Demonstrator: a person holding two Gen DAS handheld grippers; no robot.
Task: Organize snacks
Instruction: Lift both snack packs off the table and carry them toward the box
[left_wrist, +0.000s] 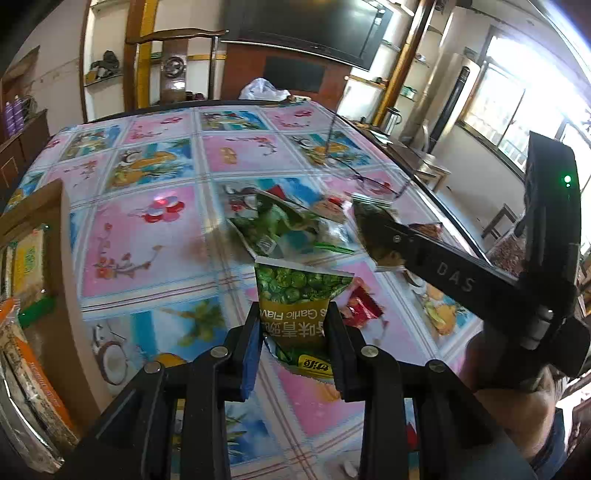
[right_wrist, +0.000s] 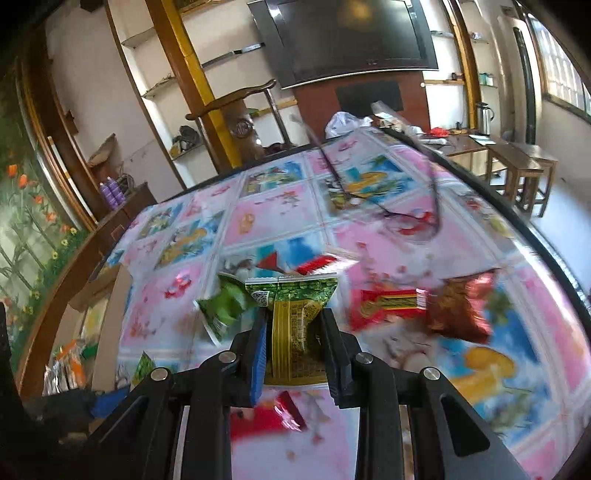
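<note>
My left gripper (left_wrist: 293, 314) is shut on a green pea snack packet (left_wrist: 295, 288) with "Garlic Flavor" printed on it, held just above the table. My right gripper (right_wrist: 293, 321) is shut on a similar green and yellow packet (right_wrist: 291, 295), seen from its back side. In the left wrist view the right gripper (left_wrist: 384, 236) comes in from the right with that packet (left_wrist: 369, 225) in its tips. Another green packet (left_wrist: 273, 225) (right_wrist: 225, 306) lies on the table beyond both. Red packets (right_wrist: 388, 306) (left_wrist: 360, 306) and a dark red one (right_wrist: 461, 306) lie to the right.
A cardboard box (left_wrist: 55, 258) (right_wrist: 107, 302) with several snack packets (left_wrist: 22, 332) stands at the table's left edge. The table has a floral plastic cloth (left_wrist: 147, 229). A pair of glasses (left_wrist: 369, 181) (right_wrist: 406, 214) lies farther back. A white bag (left_wrist: 262, 90) sits at the far edge.
</note>
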